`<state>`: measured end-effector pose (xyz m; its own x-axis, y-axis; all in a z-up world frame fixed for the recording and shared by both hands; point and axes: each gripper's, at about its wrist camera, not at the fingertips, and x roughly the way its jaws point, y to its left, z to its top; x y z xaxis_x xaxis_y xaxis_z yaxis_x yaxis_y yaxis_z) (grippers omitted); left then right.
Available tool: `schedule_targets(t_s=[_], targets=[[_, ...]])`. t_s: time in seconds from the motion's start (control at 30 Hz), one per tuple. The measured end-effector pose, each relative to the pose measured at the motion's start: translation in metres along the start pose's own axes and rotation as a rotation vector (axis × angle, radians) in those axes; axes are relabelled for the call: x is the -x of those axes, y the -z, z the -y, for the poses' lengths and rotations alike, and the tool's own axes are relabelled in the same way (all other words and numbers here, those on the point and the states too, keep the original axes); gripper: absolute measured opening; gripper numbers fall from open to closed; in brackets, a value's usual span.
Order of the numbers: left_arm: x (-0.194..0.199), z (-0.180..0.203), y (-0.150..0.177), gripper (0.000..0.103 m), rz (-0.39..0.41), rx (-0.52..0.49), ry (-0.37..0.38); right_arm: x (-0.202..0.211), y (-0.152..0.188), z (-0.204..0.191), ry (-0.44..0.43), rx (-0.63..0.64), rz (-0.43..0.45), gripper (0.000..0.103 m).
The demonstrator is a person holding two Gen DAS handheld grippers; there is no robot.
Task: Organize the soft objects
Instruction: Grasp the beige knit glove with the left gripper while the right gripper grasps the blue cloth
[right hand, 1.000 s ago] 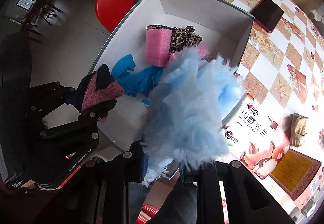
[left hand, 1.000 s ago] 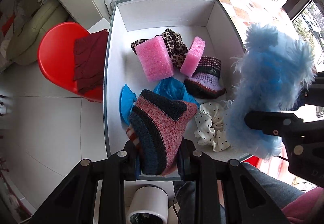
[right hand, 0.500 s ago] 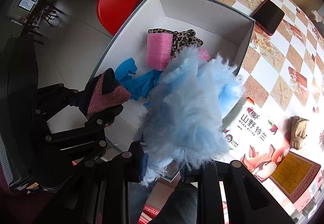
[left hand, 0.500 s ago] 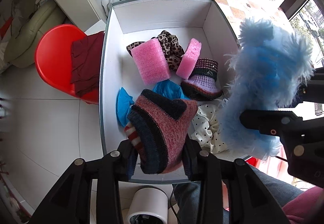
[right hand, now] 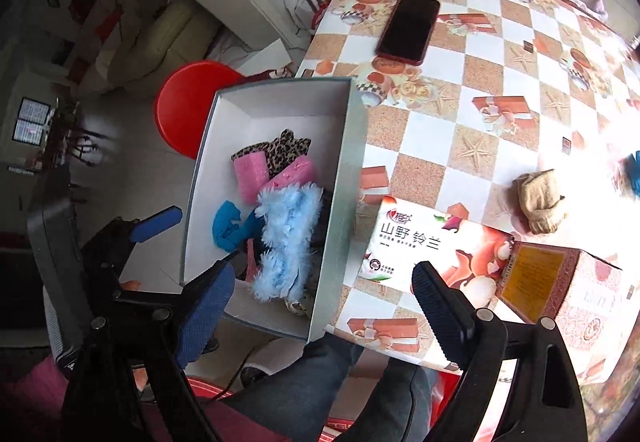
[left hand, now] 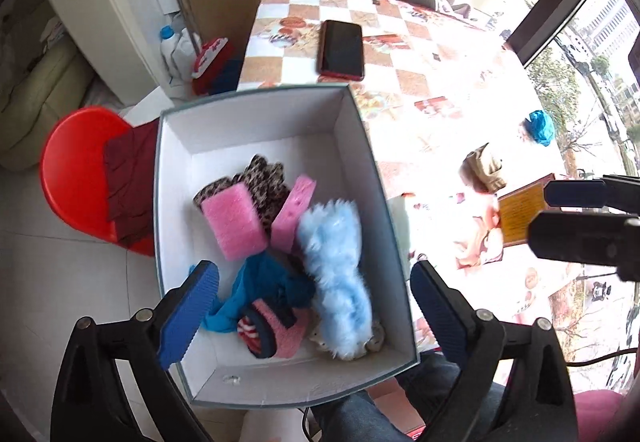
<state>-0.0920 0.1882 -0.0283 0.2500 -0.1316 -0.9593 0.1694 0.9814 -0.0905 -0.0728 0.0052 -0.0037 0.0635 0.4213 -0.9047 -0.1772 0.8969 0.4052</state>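
A white box point(left hand: 256, 116) holds a fluffy light-blue piece point(left hand: 336, 274), a pink knit slipper point(left hand: 276, 330), two pink foam blocks point(left hand: 234, 224), a leopard cloth point(left hand: 264, 176) and a blue cloth point(left hand: 256, 284). My left gripper point(left hand: 314, 312) hangs above the box's near end, its jaws opening with nothing between them. My right gripper point(right hand: 324, 306) is over the box's right wall point(right hand: 344, 202) and the table edge; its jaws are also opening and hold nothing. A tan sock point(right hand: 540, 202) and a small blue item point(left hand: 540, 126) lie on the table.
On the checked tablecloth point(right hand: 480, 90) lie a phone point(right hand: 408, 28), a tissue pack point(right hand: 420, 242) and a brown carton point(right hand: 560, 282). A red stool point(left hand: 76, 178) with dark red cloth stands left of the box. A person's legs point(right hand: 320, 382) are below.
Both grippers opened and let go: the pink slipper and the fluffy blue piece now lie in the box. Both grippers rose away from it.
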Motion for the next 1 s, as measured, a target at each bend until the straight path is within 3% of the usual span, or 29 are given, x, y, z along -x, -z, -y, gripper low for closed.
schedule_targets(t_s=[0.13,0.17,0.33,0.57,0.8,0.9,1.0], targets=[[-0.009,0.054,-0.055,0.103,-0.026,-0.108,0.078,0.073,0.004,0.063,0.010,-0.169,0.152,0.094],[-0.015,0.070,-0.068,0.103,-0.041,-0.136,0.097,0.089,0.006,0.081,0.026,-0.218,0.188,0.103],[-0.071,0.157,-0.122,0.103,-0.140,-0.296,0.136,0.139,0.037,0.174,0.073,-0.471,0.310,0.103],[-0.185,0.240,-0.148,0.103,-0.357,-0.376,0.140,0.117,0.083,0.280,0.121,-0.710,0.225,0.103],[-0.251,0.293,-0.137,0.103,-0.546,-0.525,0.131,0.082,0.099,0.335,0.106,-0.774,0.124,0.103],[-0.268,0.297,-0.124,0.098,-0.602,-0.578,0.037,0.071,0.087,0.351,0.102,-0.764,0.100,0.103],[-0.277,0.294,-0.119,0.095,-0.562,-0.624,-0.127,0.061,0.064,0.371,0.114,-0.741,0.091,0.103]])
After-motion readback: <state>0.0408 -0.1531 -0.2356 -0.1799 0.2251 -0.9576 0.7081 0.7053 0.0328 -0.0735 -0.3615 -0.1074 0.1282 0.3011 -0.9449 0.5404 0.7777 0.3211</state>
